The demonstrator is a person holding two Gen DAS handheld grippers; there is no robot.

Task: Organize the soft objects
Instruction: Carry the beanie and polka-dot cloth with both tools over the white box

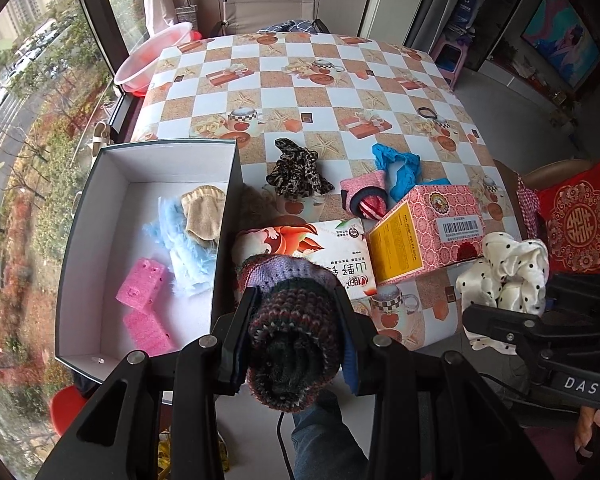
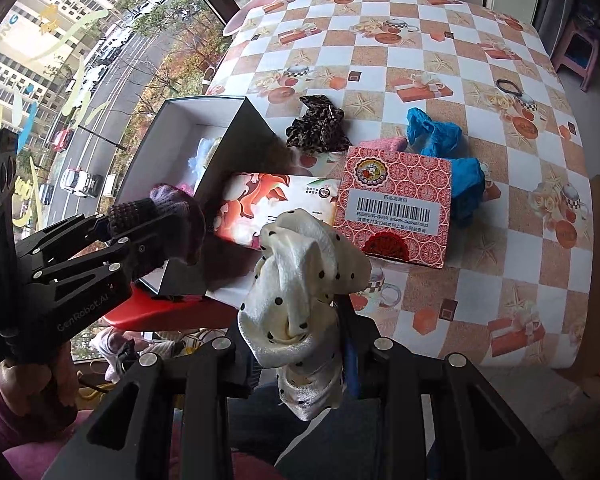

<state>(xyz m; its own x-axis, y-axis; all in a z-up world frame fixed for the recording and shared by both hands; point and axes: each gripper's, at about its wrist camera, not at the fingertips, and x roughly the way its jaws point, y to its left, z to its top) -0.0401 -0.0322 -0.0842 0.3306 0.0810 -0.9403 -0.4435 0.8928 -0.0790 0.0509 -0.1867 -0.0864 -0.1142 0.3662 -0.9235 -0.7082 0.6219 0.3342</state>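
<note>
Two claws up, both angled steeply down over the tabletop's (image 1: 332, 80) near edge. Left claw (image 1: 296, 320) clamps a dark knitted item (image 1: 292, 344), held just beside the open box (image 1: 228, 200) at the near-left corner. Right claw (image 2: 296, 344) is pinched on a white polka-dot cloth (image 2: 300, 288), in the air above the near edge, in front of the pink carton (image 2: 396, 196). Left hand (image 2: 40, 384) grips its handle.
</note>
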